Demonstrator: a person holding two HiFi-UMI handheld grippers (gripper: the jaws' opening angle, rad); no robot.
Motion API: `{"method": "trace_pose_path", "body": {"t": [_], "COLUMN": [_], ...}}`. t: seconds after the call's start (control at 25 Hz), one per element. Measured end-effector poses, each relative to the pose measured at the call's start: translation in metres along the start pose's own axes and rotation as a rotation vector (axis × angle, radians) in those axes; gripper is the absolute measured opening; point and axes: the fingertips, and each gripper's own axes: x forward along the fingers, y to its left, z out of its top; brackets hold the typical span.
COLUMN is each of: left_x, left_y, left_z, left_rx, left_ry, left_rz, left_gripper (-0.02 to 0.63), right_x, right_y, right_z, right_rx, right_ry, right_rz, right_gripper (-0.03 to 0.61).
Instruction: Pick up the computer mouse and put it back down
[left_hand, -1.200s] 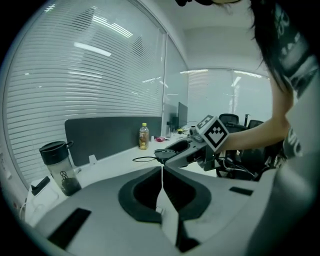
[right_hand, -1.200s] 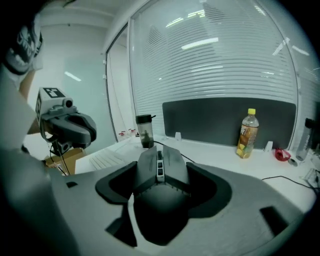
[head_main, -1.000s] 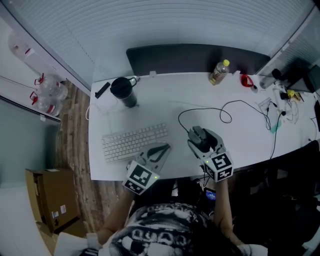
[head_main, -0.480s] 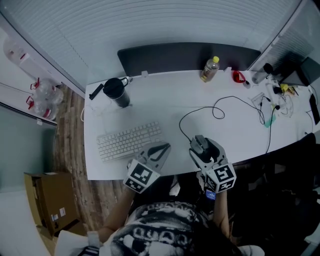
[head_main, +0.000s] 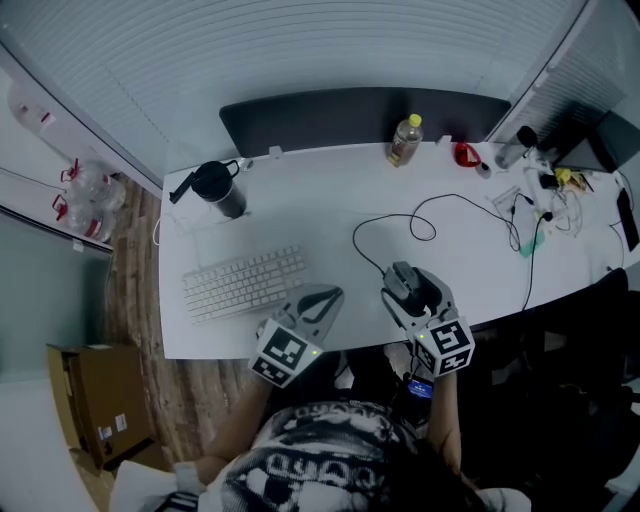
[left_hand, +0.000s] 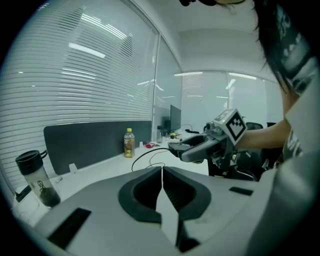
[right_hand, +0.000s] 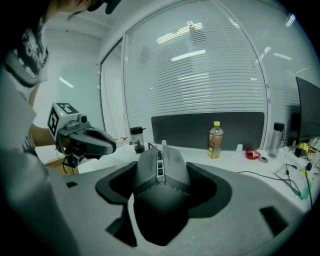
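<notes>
White desk; right gripper clamps angular mouse, perhaps lifted; left gripper jaws together.

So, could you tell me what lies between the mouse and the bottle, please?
In the head view, only the black cable loops across the white desk between the mouse and the bottle.

**Camera layout.** Head view: we look steeply down on the white desk, far edge at 12 o'clock. Each gripper view sits low, close behind its own jaws, facing the blinds. All share the bottle (yellow-capped). The left gripper view catches the right gripper at 3 o'clock, its counterpart the left gripper at 9 o'clock.
</notes>
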Motion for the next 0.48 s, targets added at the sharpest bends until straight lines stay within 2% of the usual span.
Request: {"method": "trace_pose_path", "body": {"t": [0.28, 0.48], "left_x": [0.045, 0.075], "left_y": [-0.024, -0.032], "left_z": [0.028, 0.043], "left_rx": [0.013, 0.011], "left_ry": [-0.016, -0.013], "left_rz": [-0.009, 0.016], "left_gripper": [0.005, 0.005], "right_x": [-0.010, -0.011], "right_y": [-0.088, -0.157], "right_z": [-0.011, -0.036], "right_rx": [-0.038, -0.043], "right_ry": [0.036, 0.100], "right_rz": [-0.059, -0.090], "right_gripper": [0.304, 0.305]}}
